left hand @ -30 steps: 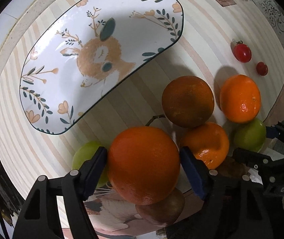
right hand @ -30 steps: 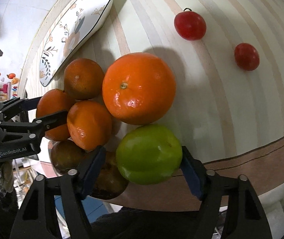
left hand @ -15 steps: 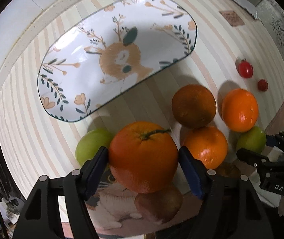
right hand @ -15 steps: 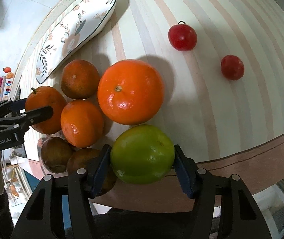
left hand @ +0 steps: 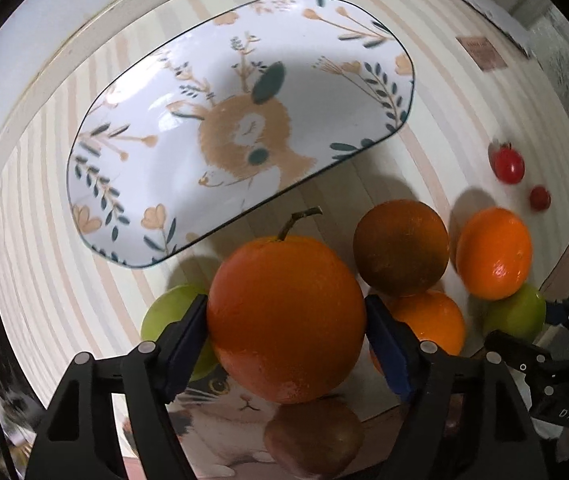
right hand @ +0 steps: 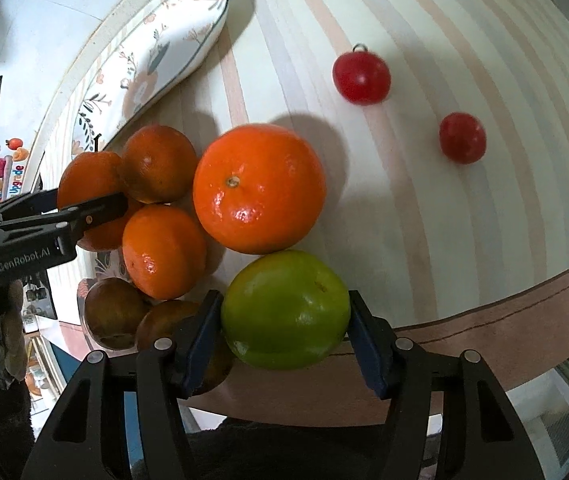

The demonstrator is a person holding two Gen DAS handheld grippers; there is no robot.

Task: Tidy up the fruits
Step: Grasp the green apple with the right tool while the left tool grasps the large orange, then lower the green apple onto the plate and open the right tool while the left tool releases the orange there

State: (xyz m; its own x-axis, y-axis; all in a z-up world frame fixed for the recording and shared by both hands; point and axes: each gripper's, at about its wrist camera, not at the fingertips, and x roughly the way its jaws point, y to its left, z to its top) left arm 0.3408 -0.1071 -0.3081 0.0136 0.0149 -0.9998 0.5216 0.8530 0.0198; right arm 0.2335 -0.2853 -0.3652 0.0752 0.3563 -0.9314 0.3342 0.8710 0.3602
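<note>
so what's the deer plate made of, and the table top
Plate: probably glazed ceramic, though melamine is possible; its glossy white face shows bright glare and a printed deer. Table top: looks like matte striped laminate or a printed cover, with flat, even bands and no visible grain.

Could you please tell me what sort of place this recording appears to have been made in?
Probably a home dining or kitchen table. A striped beige tablecloth covers it, a white ceramic platter painted with a deer lies on it, and loose oranges, green fruit and two small red tomatoes sit beside it.
</note>
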